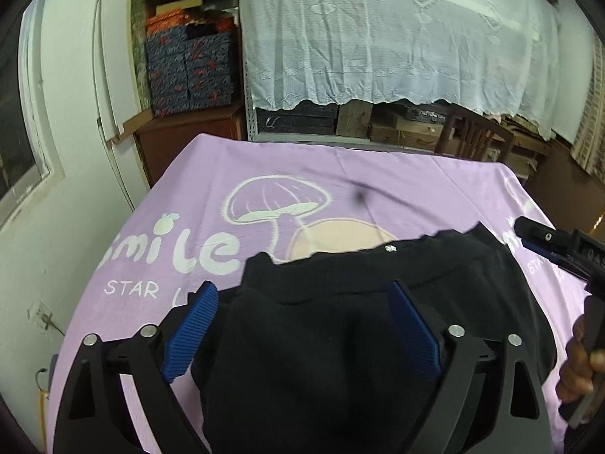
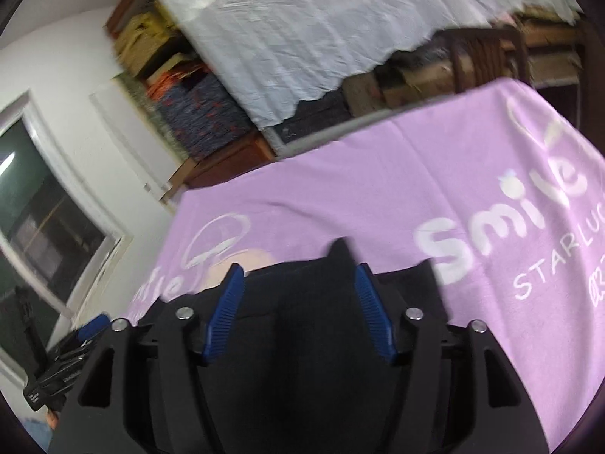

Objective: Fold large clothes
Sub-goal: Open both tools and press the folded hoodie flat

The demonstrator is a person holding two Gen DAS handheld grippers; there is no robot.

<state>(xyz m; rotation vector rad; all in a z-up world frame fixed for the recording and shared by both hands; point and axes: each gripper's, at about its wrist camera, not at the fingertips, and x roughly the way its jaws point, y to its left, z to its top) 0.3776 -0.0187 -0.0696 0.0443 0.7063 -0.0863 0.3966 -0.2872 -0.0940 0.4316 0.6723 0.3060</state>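
On the purple cloth (image 1: 211, 189) the black garment (image 1: 340, 340) is lying, soft and floppy, probably best pinched at its far hem corners, while both grippers (image 1: 302, 321) (image 2: 298, 302) are hovering wide open, gripping nothing.

Garment (image 1: 340, 340) lies on blanket (image 1: 189, 196), seemingly near its front.

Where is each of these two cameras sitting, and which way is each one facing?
Left wrist: sits on the left gripper, looking forward over the black garment on the purple cloth; its blue fingers, the right gripper and the person's hand show.
Right wrist: sits on the right gripper, tilted, facing the same garment; its own fingers and the left gripper show.
Shared: garment, purple cloth, white lace sheet.
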